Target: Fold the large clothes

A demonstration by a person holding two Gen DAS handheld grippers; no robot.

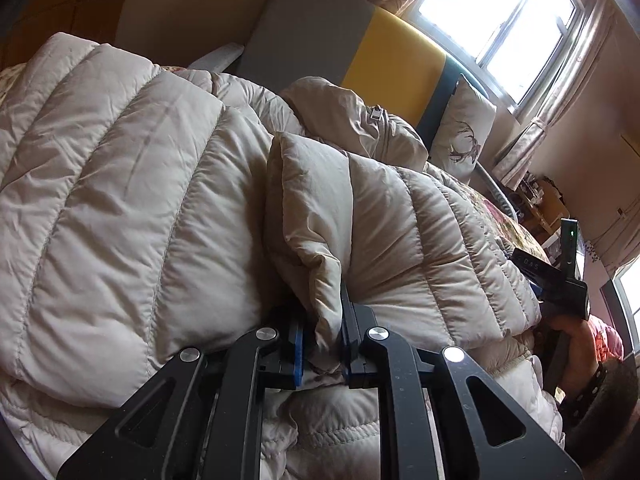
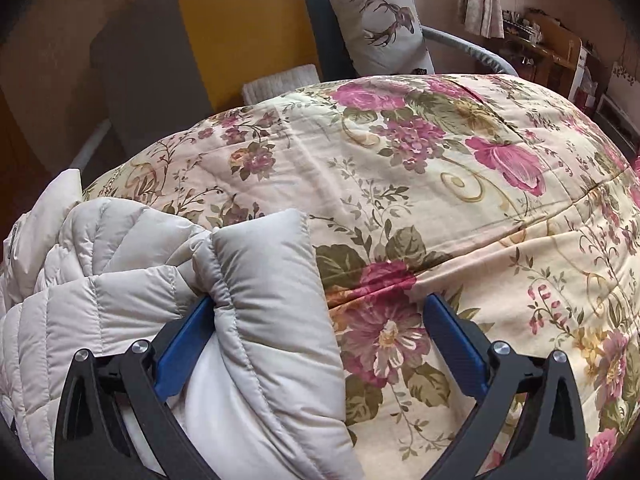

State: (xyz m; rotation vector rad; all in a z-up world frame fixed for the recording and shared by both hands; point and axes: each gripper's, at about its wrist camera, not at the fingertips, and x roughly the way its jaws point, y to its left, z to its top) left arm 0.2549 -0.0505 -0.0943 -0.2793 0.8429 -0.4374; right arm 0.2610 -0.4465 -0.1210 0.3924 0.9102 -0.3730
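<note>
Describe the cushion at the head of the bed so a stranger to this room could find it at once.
Start at the bed with the floral quilt. Behind it stands a yellow panel; the cushion leans upright just right of that. Unlike the flowered bedding, it is pale grey with a dark antlered stag's head.

jacket: lower part cut off by frame | fold hides left fingers' tips

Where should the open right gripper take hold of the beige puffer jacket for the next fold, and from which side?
Probably the padded sleeve end that lies over the floral quilt. It is a thick loose flap and already sits between the wide-open pads of the right gripper, so close from above, across its width. The left gripper is shut on another fold of the puffer jacket.
</note>
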